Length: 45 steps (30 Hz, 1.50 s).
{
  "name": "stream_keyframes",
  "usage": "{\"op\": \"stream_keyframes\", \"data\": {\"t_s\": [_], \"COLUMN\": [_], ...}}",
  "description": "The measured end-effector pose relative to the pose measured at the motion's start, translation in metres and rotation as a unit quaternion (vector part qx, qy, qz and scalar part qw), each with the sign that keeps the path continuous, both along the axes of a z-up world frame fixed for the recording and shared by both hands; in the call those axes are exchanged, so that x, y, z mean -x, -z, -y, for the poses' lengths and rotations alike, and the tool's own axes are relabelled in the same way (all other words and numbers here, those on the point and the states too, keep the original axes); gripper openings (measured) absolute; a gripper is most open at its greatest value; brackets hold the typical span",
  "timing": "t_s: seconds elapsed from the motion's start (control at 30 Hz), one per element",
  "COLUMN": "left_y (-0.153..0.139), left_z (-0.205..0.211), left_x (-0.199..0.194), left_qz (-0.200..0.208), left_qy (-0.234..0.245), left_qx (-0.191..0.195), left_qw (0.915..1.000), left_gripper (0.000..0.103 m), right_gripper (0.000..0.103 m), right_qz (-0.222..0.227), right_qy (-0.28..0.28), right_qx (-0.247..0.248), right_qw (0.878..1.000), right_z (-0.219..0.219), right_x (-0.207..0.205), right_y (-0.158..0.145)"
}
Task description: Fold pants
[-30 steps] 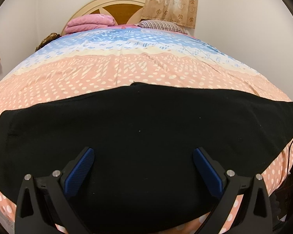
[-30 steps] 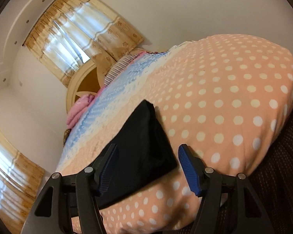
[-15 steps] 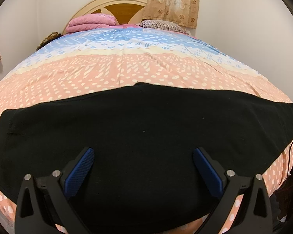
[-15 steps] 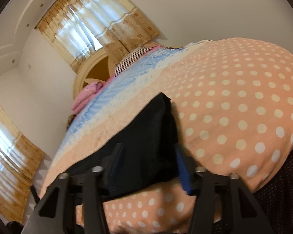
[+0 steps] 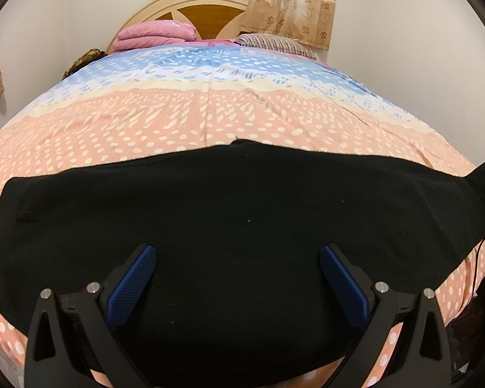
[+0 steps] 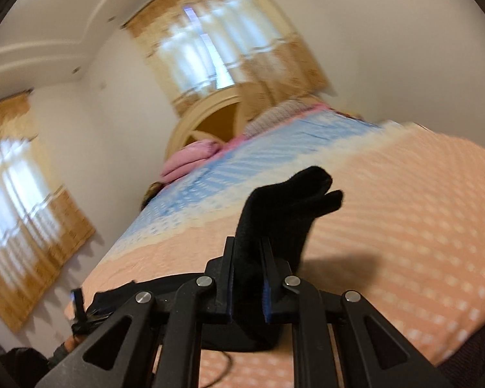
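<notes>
A pair of black pants (image 5: 242, 226) lies spread flat across the near part of a bed (image 5: 210, 119), close to its near edge. Seen from the left wrist camera, the long axis of the pants runs from left to right across the bed, crosswise to the bed's length. One squared-off end sits at the left. The right end curls upward off the cover at the picture's right edge.

The left gripper (image 5: 237, 266) hovers above the middle of the pants, angled down toward them. Its two blue-padded fingers (image 5: 131, 283) are spread wide apart with only the dark cloth seen below between them, and nothing is pinched.

In the right wrist view, which is blurred, the right gripper (image 6: 248, 252) has its jaws closing on the pants (image 6: 284, 213), and the pads press a bunch of the black cloth from both sides. The gripped end stands up above the fingers and tips toward the right, lifted clear of the peach dotted bedcover (image 6: 404, 226), on which it casts a shadow.

At the far end of the bed are a folded pink blanket (image 5: 155, 34), a striped pillow (image 5: 271, 42) and a curved wooden headboard (image 5: 190, 6), with patterned curtains (image 5: 291, 3) behind.
</notes>
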<state>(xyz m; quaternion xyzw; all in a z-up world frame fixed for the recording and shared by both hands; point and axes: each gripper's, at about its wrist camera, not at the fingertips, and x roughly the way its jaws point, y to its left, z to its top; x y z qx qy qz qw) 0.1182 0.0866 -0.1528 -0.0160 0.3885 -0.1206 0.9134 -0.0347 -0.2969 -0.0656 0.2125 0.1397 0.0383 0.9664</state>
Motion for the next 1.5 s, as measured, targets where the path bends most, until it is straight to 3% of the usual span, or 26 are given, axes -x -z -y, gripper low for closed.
{"op": "stream_keyframes", "data": {"t_s": [0.23, 0.6, 1.27, 1.4, 1.5], "left_y": [-0.003, -0.003, -0.010, -0.014, -0.016], "left_z": [-0.005, -0.007, 0.002, 0.005, 0.007], "left_x": [-0.001, -0.001, 0.004, 0.006, 0.005], "left_qz": [0.002, 0.000, 0.008, 0.008, 0.000], "left_qy": [-0.003, 0.000, 0.025, 0.033, 0.043], "left_qx": [0.007, 0.012, 0.019, 0.029, 0.057], "left_qw": [1.0000, 0.9999, 0.9995, 0.9990, 0.9974], "left_gripper": [0.103, 0.103, 0.103, 0.103, 0.103], "right_gripper": [0.013, 0.012, 0.012, 0.013, 0.015], "right_qz": [-0.010, -0.054, -0.114, -0.137, -0.185], "right_qy": [-0.065, -0.141, -0.202, -0.211, -0.224], "right_qx": [0.050, 0.071, 0.101, 0.123, 0.148], "right_qw": [0.997, 0.986, 0.967, 0.960, 0.945], "right_z": [-0.064, -0.141, -0.217, -0.229, -0.237], "right_x": [-0.047, -0.108, -0.161, -0.166, -0.171], "right_y": [-0.008, 0.028, 0.074, 0.088, 0.107]}}
